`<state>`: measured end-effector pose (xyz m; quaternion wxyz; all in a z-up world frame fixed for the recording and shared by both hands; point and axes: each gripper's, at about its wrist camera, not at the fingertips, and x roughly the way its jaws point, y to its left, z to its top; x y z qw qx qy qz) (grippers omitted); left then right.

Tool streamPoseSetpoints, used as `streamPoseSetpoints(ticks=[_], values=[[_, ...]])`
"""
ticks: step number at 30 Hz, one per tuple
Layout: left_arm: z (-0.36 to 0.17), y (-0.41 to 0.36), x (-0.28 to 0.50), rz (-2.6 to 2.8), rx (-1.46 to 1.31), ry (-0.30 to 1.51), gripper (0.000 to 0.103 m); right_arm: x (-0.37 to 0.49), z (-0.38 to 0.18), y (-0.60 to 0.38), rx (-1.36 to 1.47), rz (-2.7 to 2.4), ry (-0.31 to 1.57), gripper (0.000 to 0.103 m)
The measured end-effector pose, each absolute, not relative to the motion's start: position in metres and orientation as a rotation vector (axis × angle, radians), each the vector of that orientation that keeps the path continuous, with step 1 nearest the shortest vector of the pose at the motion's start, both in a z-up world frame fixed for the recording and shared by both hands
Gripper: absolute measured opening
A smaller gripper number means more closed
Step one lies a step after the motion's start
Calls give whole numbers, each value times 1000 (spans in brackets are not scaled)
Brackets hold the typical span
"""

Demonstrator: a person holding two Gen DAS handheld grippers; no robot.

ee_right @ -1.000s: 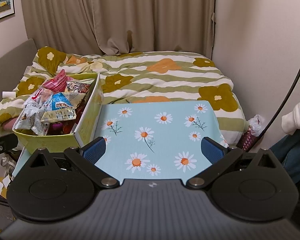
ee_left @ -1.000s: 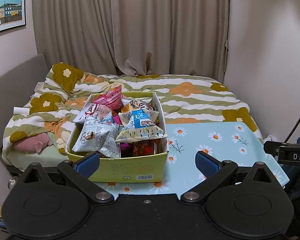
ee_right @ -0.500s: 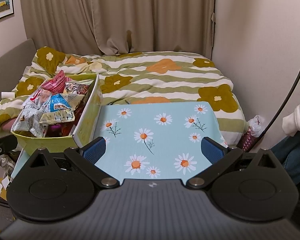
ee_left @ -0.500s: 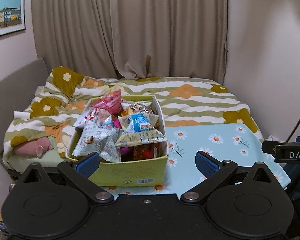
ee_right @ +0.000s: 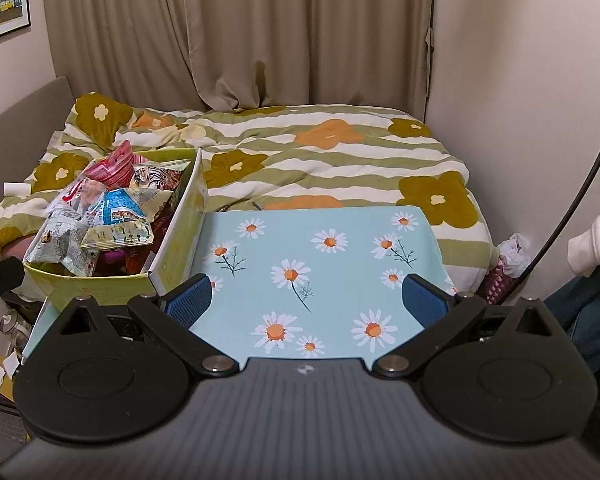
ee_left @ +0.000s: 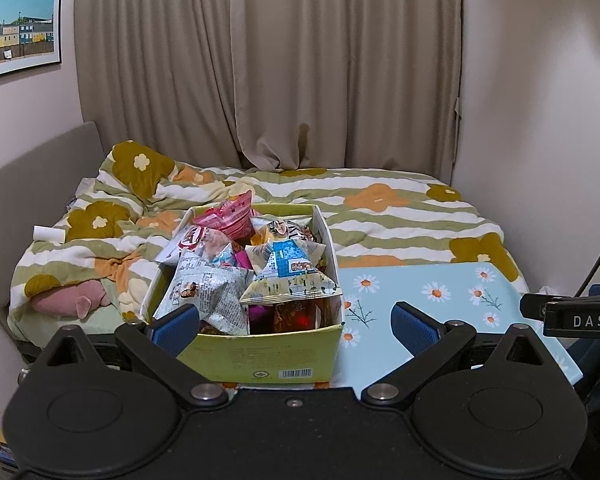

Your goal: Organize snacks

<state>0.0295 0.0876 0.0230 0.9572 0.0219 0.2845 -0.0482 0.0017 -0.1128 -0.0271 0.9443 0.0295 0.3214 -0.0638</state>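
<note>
Snack packets [ee_left: 256, 276], crinkly foil and paper in pink, silver and blue, are heaped above the rim of a yellow-green cardboard box [ee_left: 268, 356] at the left end of a light-blue table with a daisy print [ee_right: 324, 264]. Just short of that box the left gripper [ee_left: 296, 322] hangs with its blue-padded fingers [ee_left: 414, 326] spread wide, holding nothing and touching nothing. To the right of the box, the right gripper [ee_right: 306, 300] is equally wide open and empty over bare tabletop. Behind the box lies a bed under a green-striped flowered duvet [ee_right: 340, 160], with beige curtains [ee_left: 300, 64] beyond and a framed picture of coloured houses [ee_left: 16, 28] on the wall to the left. Only the right view shows a white sleeve [ee_right: 598, 236]; only the left shows the box's barcode.
</note>
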Motion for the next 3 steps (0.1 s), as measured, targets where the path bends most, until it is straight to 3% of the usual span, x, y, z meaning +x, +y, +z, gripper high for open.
streamPoseSetpoints(ticks=[3], values=[[23,89,31,-94,46,584,103,1,-27,-113,61,-130,656,103]])
